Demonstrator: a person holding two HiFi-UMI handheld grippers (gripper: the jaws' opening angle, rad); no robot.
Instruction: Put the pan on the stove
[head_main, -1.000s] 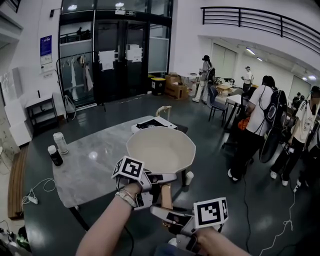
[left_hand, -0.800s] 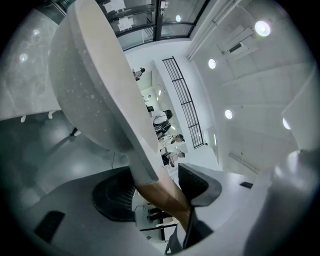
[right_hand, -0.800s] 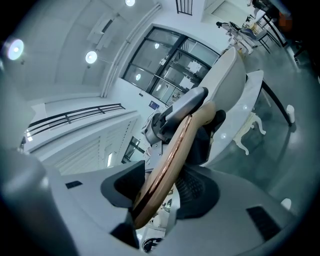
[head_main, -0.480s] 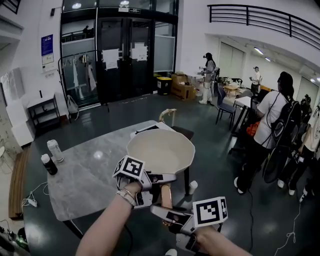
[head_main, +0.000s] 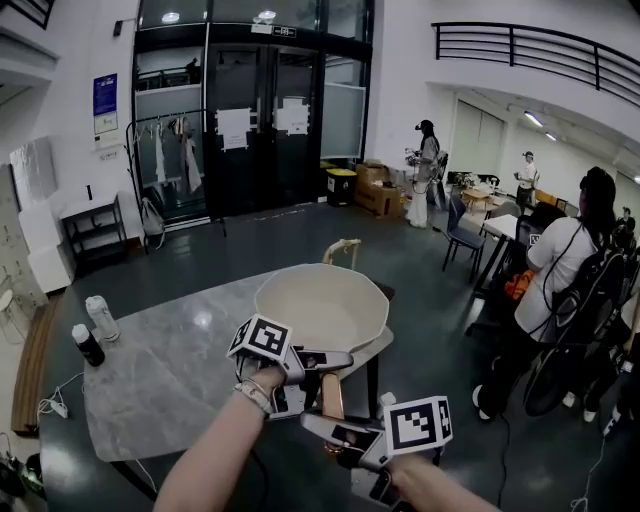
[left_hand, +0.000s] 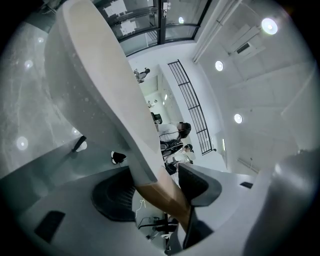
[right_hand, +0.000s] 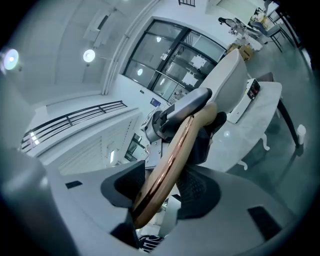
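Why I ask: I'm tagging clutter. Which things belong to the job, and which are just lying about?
Job: pan, its handle gripped by left gripper and right gripper; stove; table.
Lying about: white can, dark bottle.

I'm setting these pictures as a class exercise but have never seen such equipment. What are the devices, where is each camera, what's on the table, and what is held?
No robot: a person holds a two-jaw gripper in each hand; the marker cubes are part of them. The wide picture comes from a camera on the person's head, looking down. In it the left gripper and right gripper are both clamped on the wooden handle of a cream pan, held over the near edge of a grey marbled table. A white bottle and a dark bottle stand at its left end. The other two pictures come from cameras riding on each gripper, looking along its jaws. The right gripper view also shows the stove on the table beyond the pan.
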